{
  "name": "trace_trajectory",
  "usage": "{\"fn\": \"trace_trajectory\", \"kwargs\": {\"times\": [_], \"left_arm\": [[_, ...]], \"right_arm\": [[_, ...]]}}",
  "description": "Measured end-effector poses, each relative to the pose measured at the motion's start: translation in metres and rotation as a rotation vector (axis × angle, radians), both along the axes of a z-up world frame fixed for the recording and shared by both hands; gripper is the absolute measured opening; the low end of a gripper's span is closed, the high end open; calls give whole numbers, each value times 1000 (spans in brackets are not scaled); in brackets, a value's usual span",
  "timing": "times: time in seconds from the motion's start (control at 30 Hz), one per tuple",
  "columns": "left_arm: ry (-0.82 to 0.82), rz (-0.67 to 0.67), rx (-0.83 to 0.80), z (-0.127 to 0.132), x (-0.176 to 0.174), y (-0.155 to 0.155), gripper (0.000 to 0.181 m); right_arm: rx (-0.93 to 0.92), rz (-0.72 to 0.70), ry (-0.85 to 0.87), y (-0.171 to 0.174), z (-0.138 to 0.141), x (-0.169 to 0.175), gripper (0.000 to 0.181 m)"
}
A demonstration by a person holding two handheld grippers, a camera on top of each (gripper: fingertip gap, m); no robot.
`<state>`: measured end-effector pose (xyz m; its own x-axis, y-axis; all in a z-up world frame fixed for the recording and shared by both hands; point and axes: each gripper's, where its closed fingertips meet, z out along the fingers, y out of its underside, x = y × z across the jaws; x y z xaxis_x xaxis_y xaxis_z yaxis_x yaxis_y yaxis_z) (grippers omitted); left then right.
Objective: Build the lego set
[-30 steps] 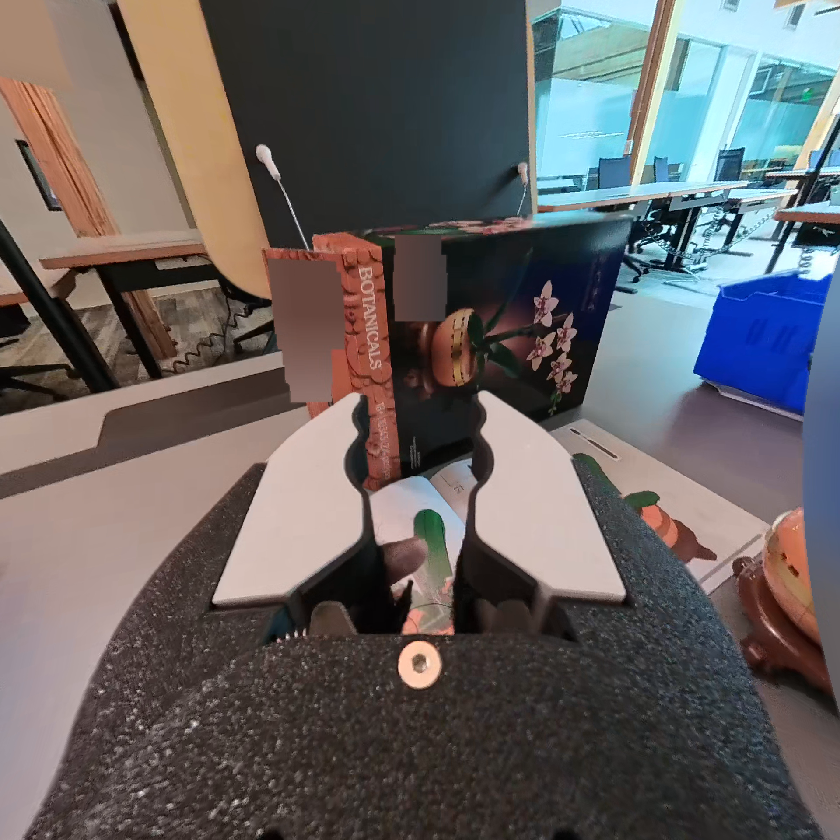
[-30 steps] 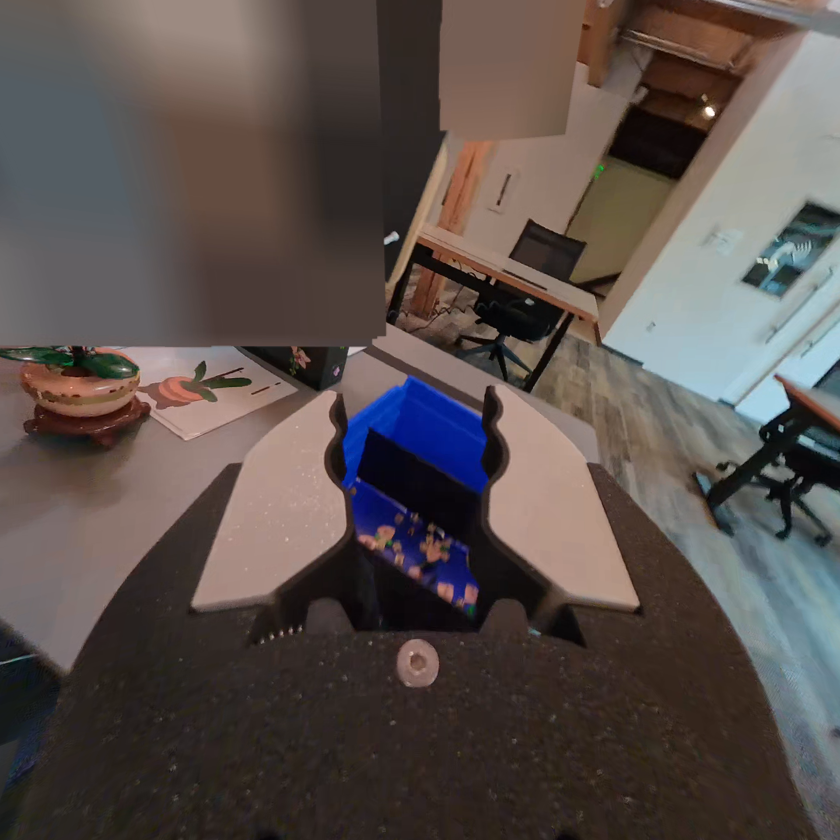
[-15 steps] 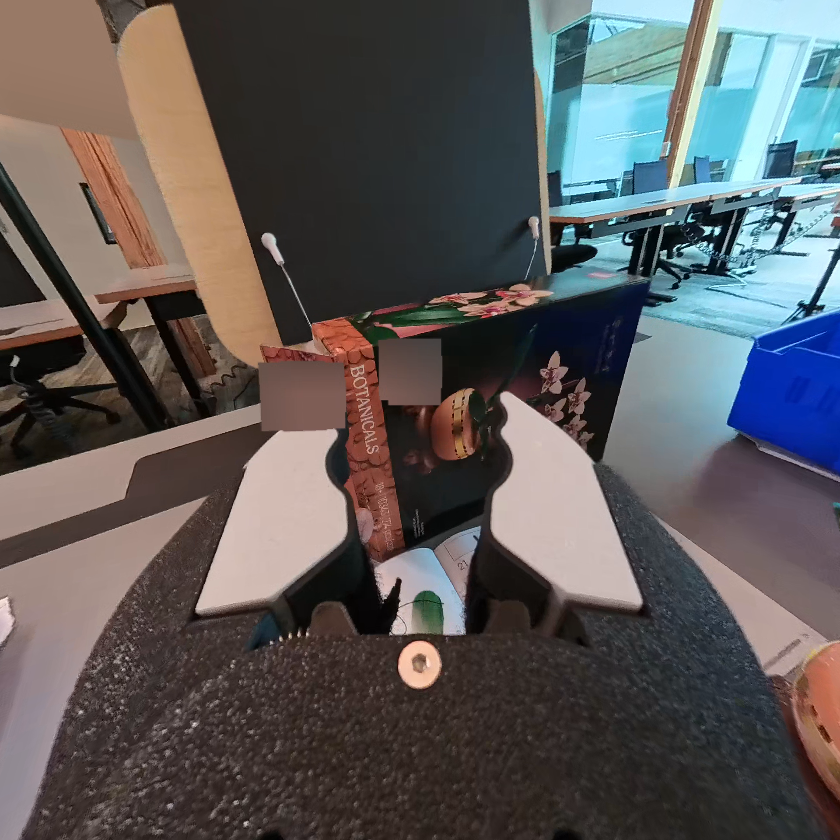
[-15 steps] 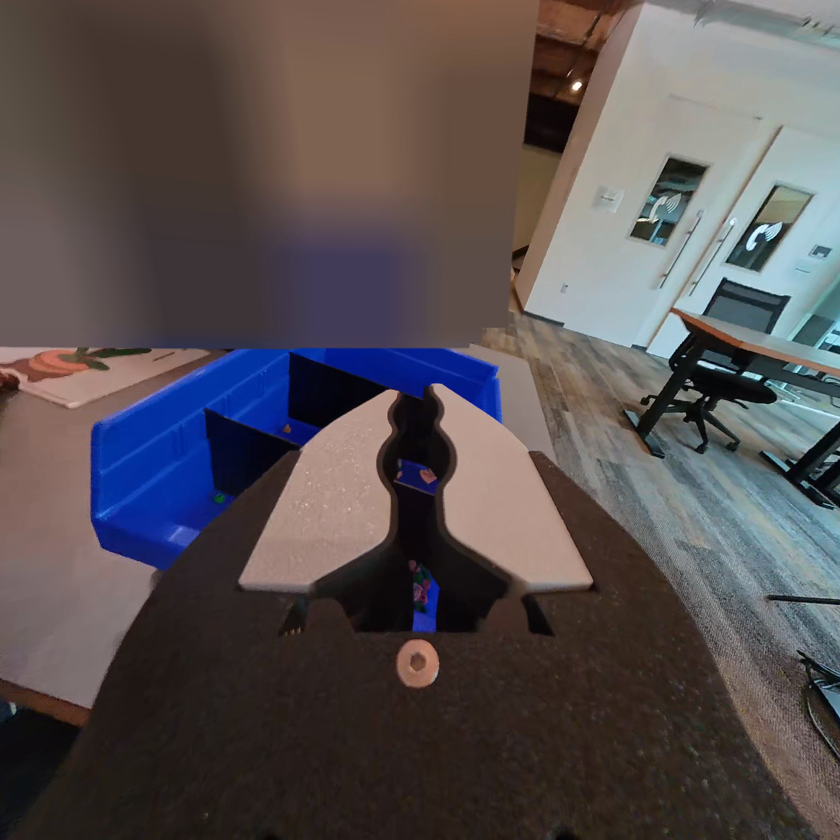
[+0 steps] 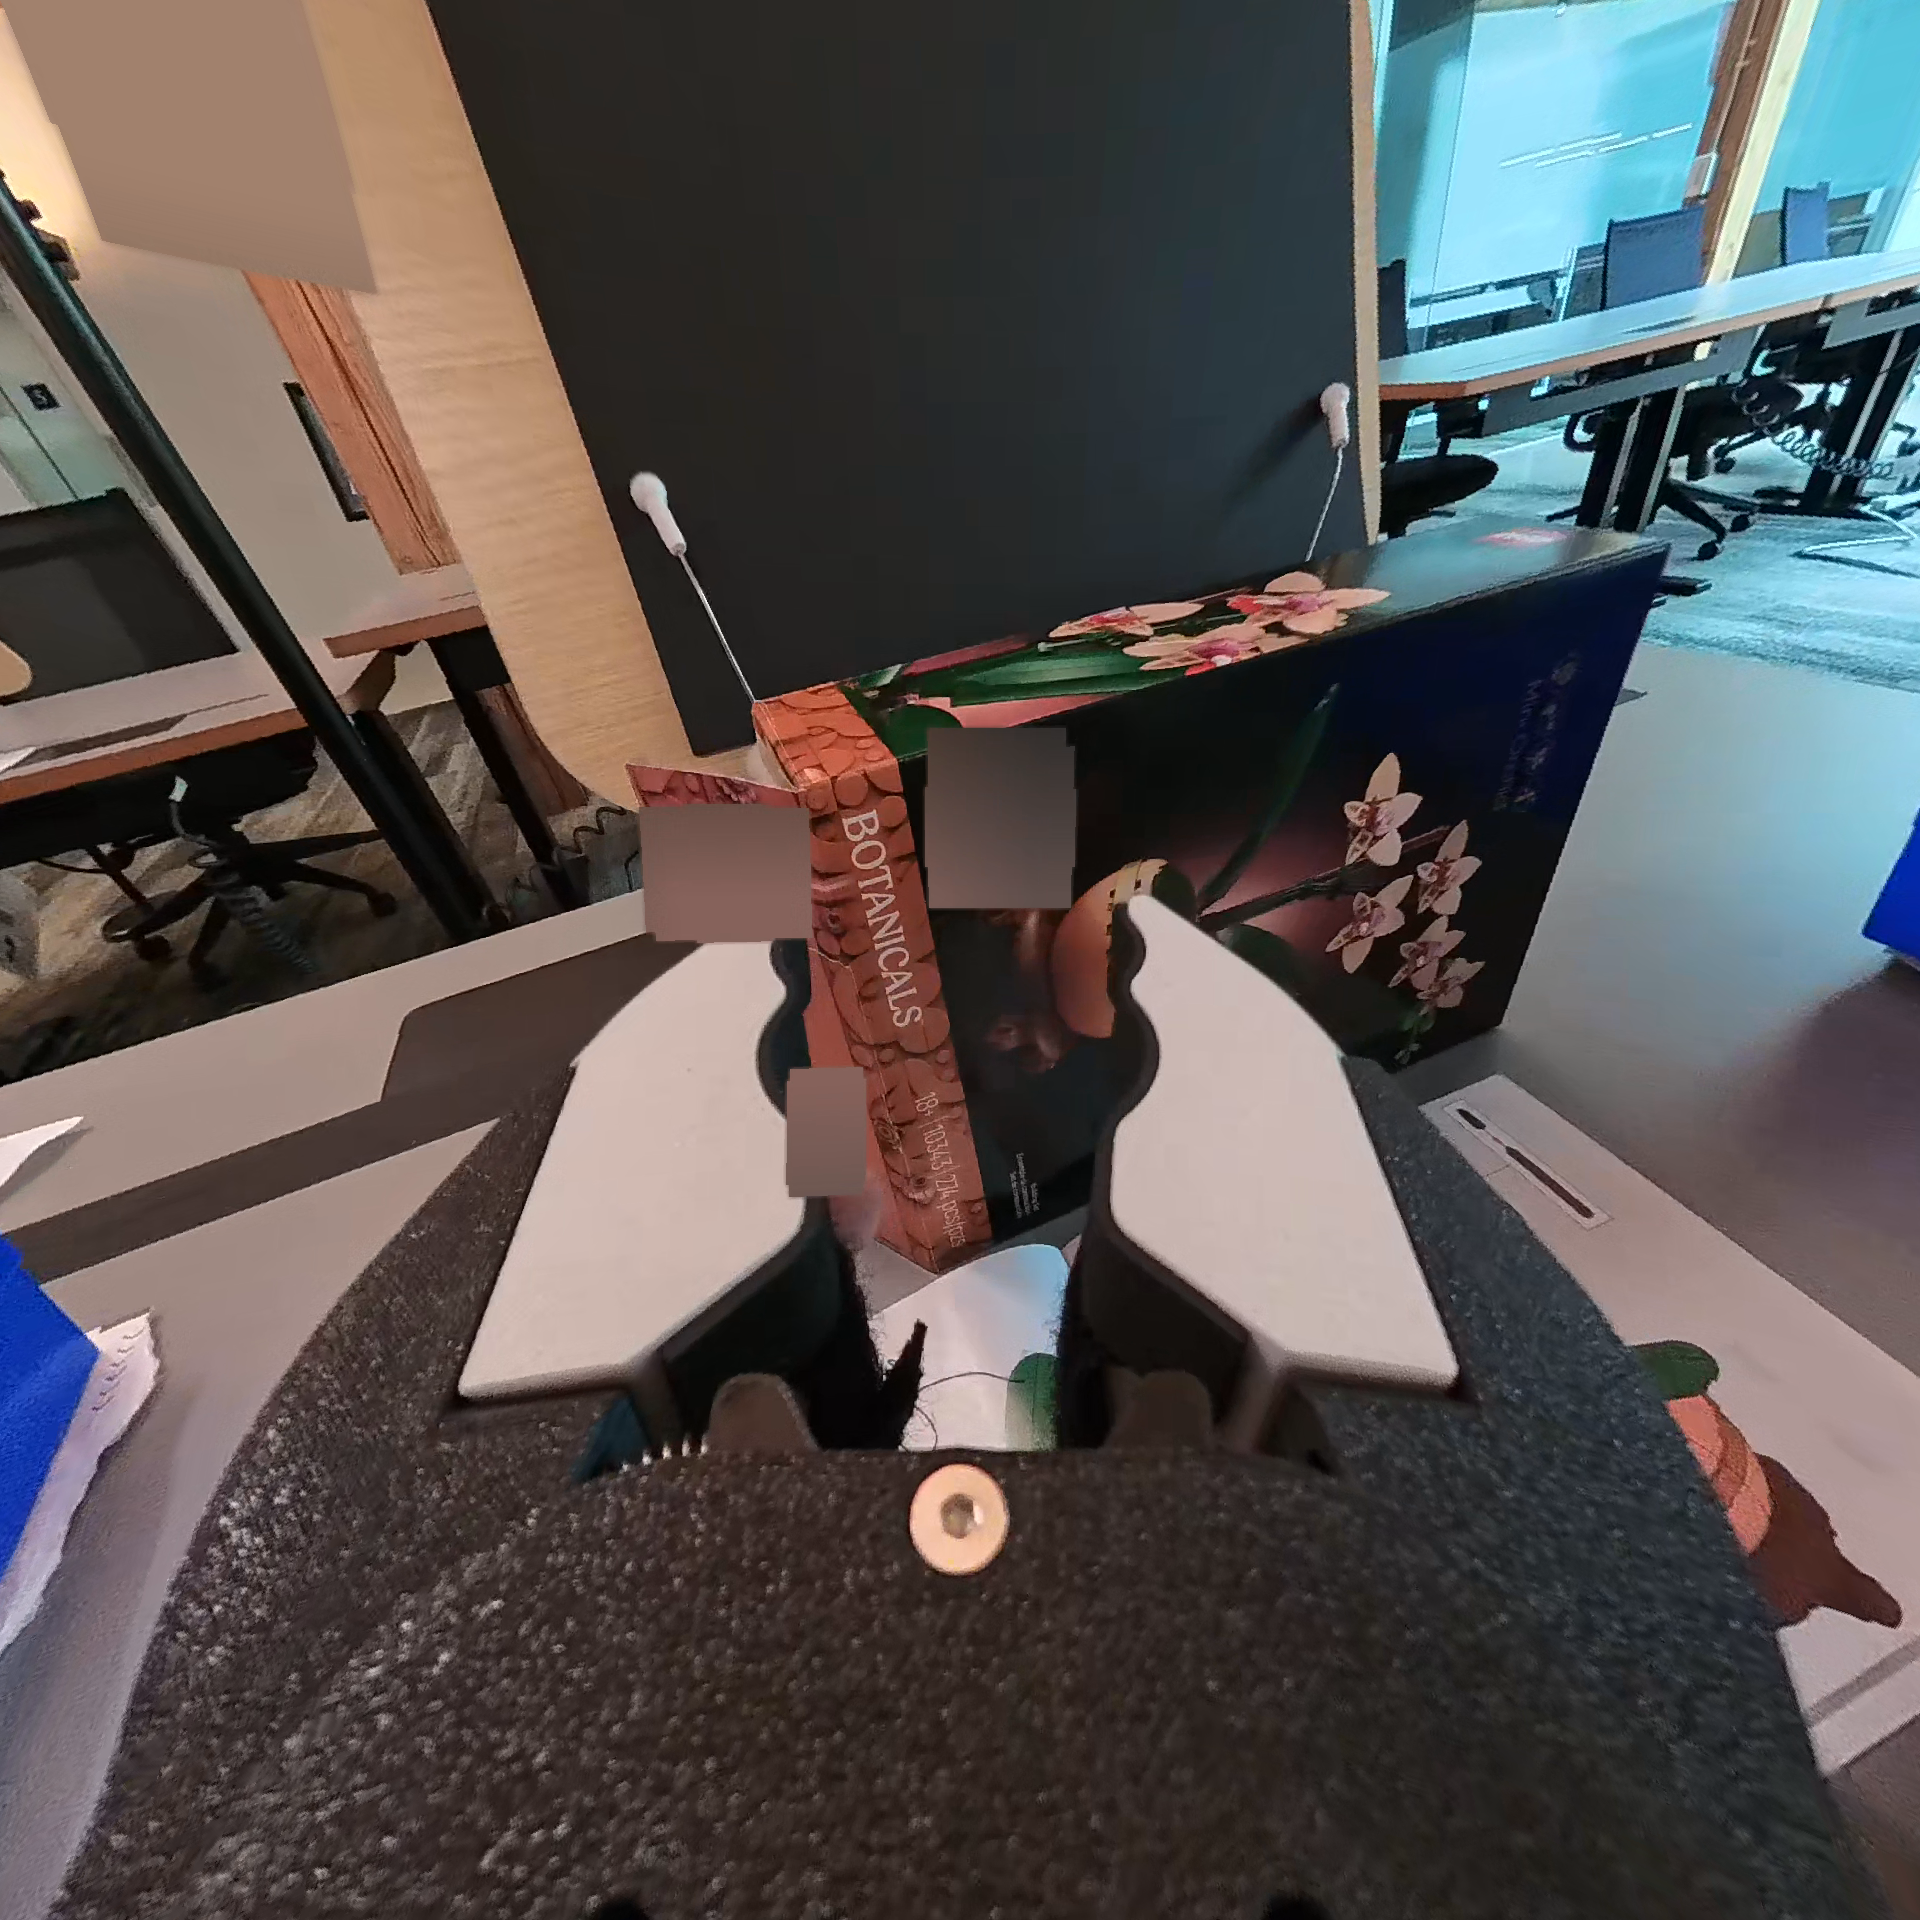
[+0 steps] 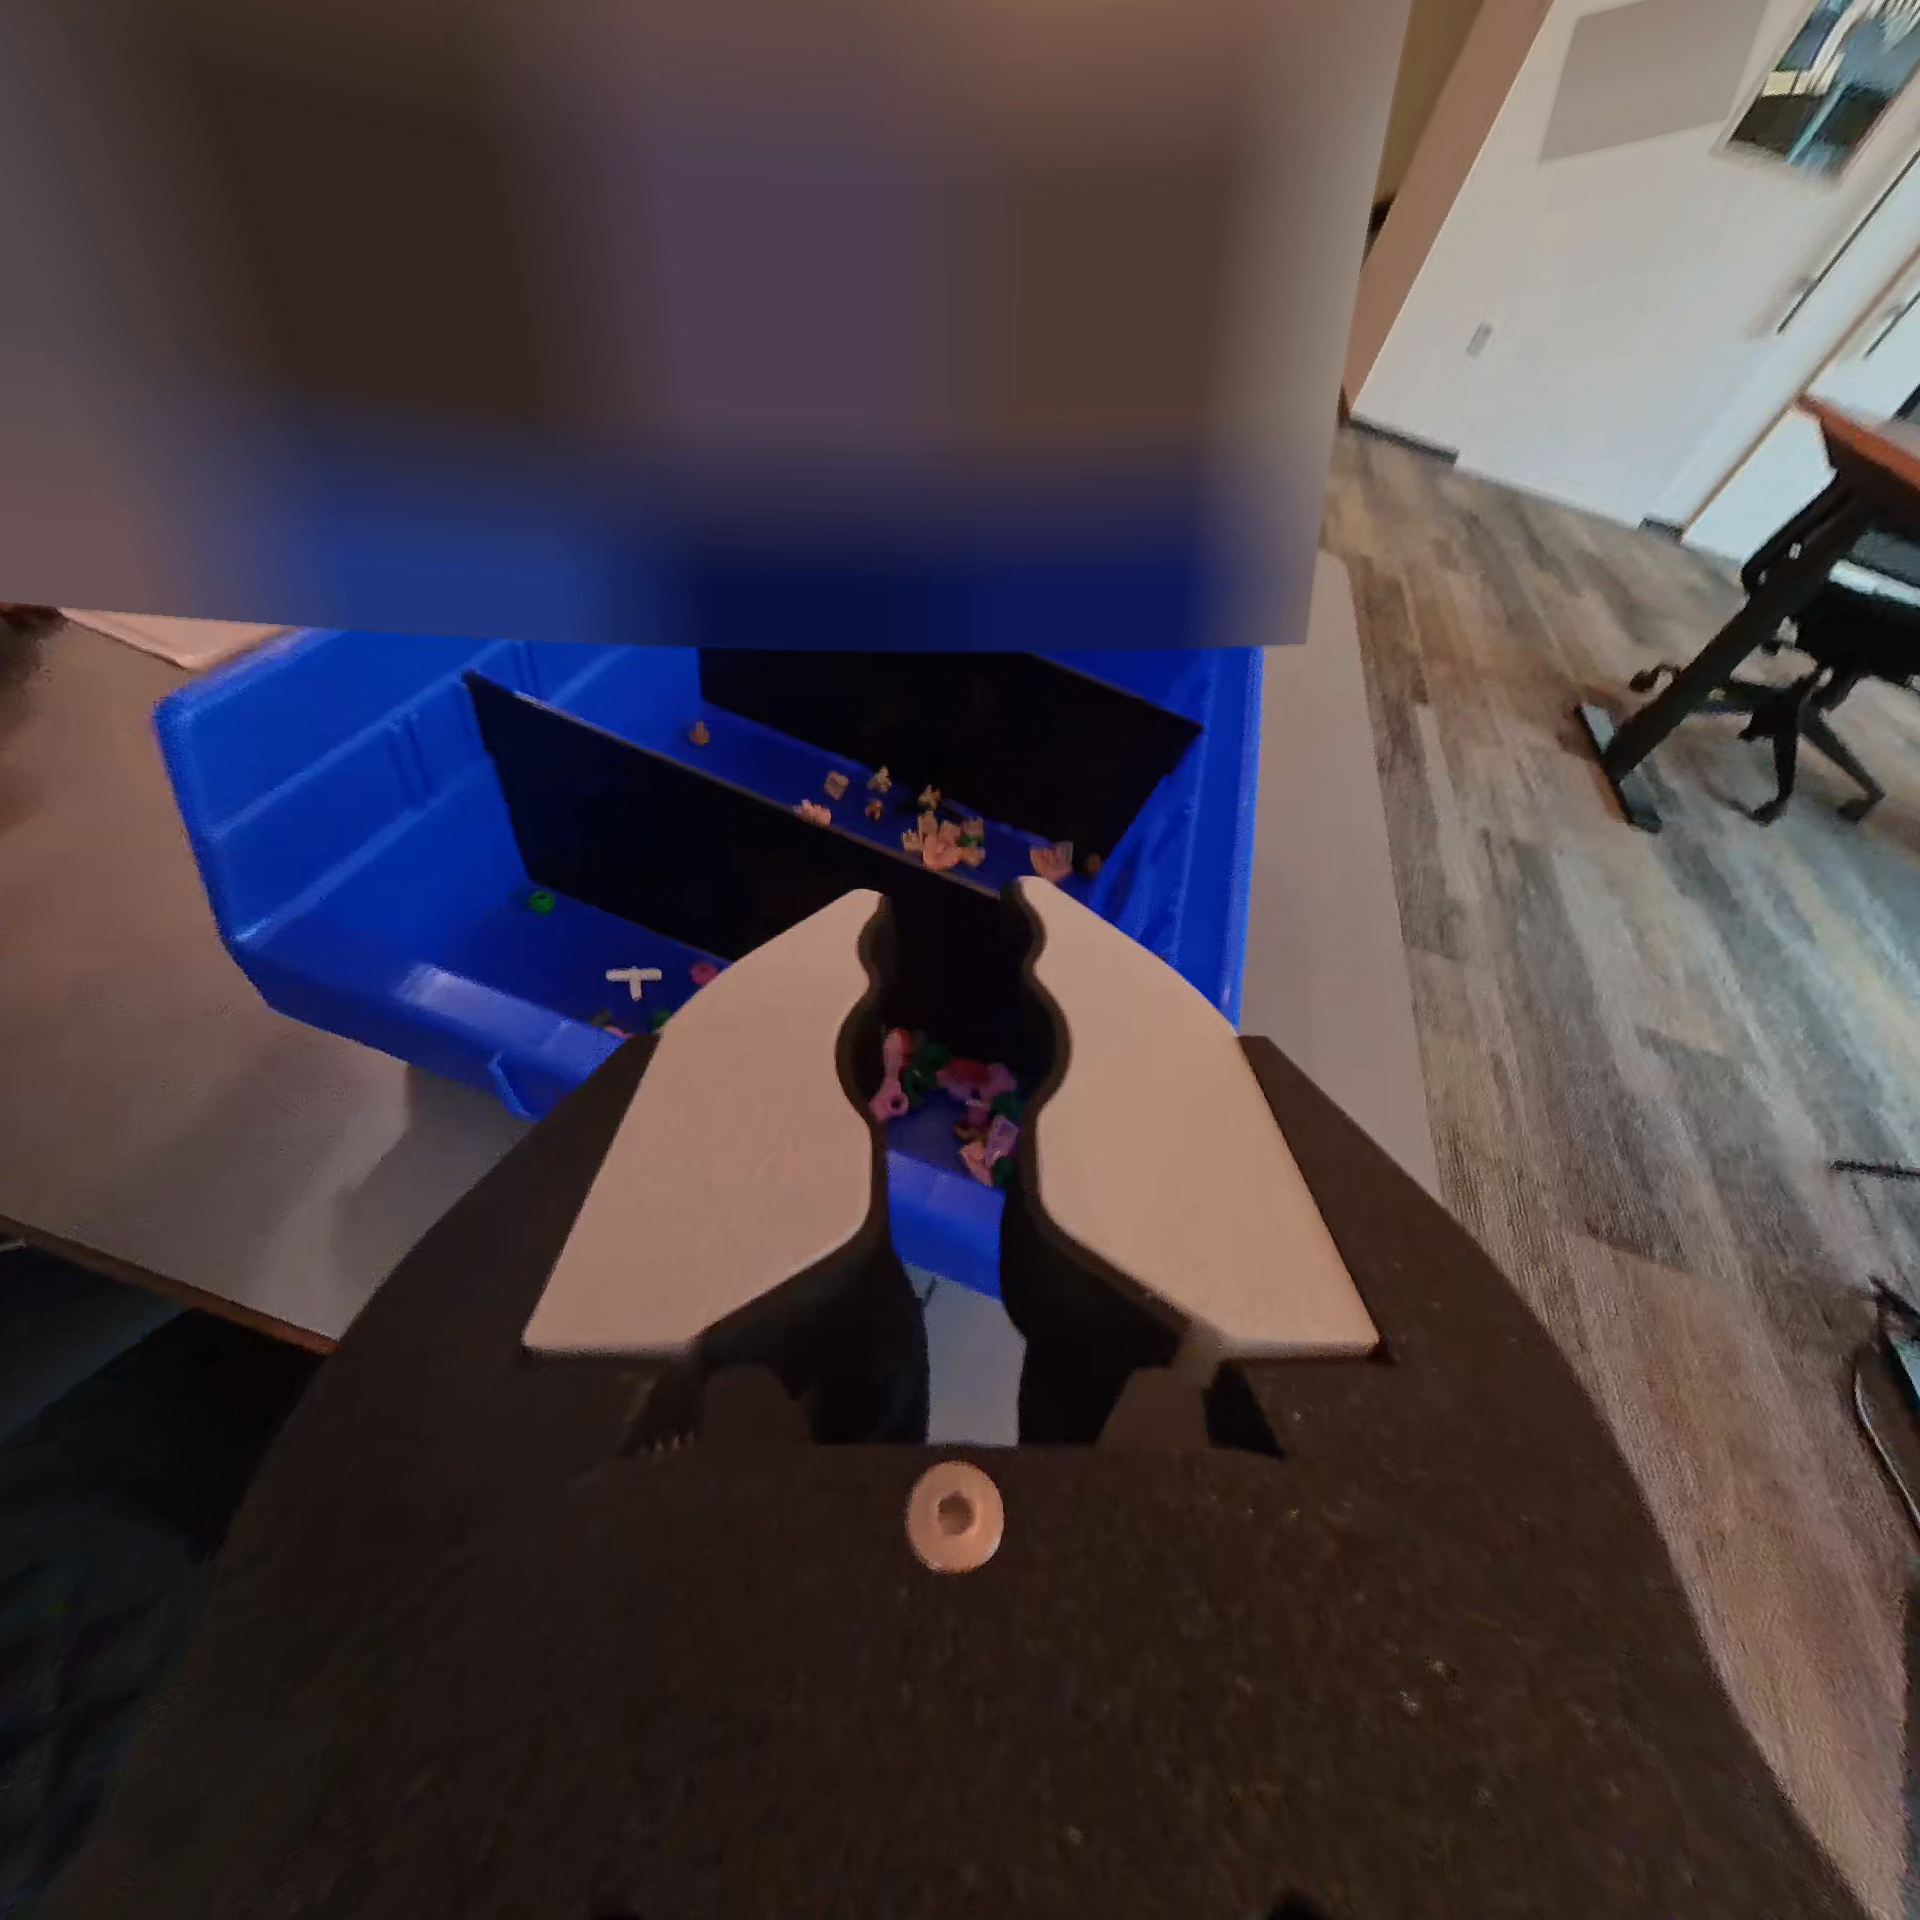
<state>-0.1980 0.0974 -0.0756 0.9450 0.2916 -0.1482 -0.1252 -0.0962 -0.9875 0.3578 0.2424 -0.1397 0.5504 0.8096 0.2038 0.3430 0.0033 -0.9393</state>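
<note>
The loose lego pieces (image 6: 940, 836) lie in a blue bin (image 6: 343, 831) that sits near the edge of the grey surface (image 6: 135, 1039), split by black dividers (image 6: 665, 831) into compartments: tan and peach pieces in the middle compartment, a pink and green heap (image 6: 951, 1091) in the nearest one, with a white T-shaped piece (image 6: 634, 979) and a few green and pink bits to the left of the heap. The right gripper (image 6: 945, 904) hovers above the bin's near compartment, its jaws parted by a narrow gap with nothing between them, the pink heap showing through that gap. In the left wrist view, the lego set's box (image 5: 1299, 831), dark with pink orchids and an orange side band, stands upright on the surface (image 5: 208, 1143) in front of a black panel (image 5: 935, 312). An open instruction booklet (image 5: 1558, 1247) lies flat just before the box, a printed pot picture at its right edge. The left gripper (image 5: 951, 935) hangs over the booklet with its jaws wide apart and empty, pointing at the box. White paper (image 5: 83, 1455) and a blue corner (image 5: 31, 1382) sit at the far left, and office desks and chairs (image 5: 1662, 364) stand beyond
</note>
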Motion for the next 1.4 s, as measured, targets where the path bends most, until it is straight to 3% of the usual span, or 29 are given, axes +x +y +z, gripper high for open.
{"fn": "trace_trajectory", "kwargs": {"times": [0.13, 0.27, 0.37, 0.5, 0.63, 0.73, 0.83, 1.0, 1.13, 1.4], "left_arm": [[-7, -4, -12, -5, -1, 3, 54], [7, -12, -17, -5, 1, 2, 54], [18, -7, -31, -8, 0, -1, 54], [18, 2, -28, -11, -3, -8, 54], [20, 13, -29, -13, -7, -14, 53], [17, 19, -34, -16, -9, -17, 53], [19, 22, -44, -18, -11, -19, 53], [29, 18, -53, -21, -13, -18, 53], [26, 7, -43, -20, -11, -15, 53], [53, 10, -34, -11, -7, -18, 53]], "right_arm": [[-112, -119, -160, 13, -23, -2, 1], [-242, -231, -433, 27, -52, 2, 0], [-358, -243, -624, 29, -73, 0, 0], [-362, -272, -923, 42, -90, 5, 0], [-404, -267, -1066, 48, -107, 4, 0], [-460, -143, -1038, 34, -115, -12, 0], [-570, 100, -786, -2, -98, -43, 0], [-514, -109, -591, 11, -52, -3, 0], [-508, -201, -617, 7, -54, 23, 0], [-483, -175, -564, 3, -57, 19, 1]]}}
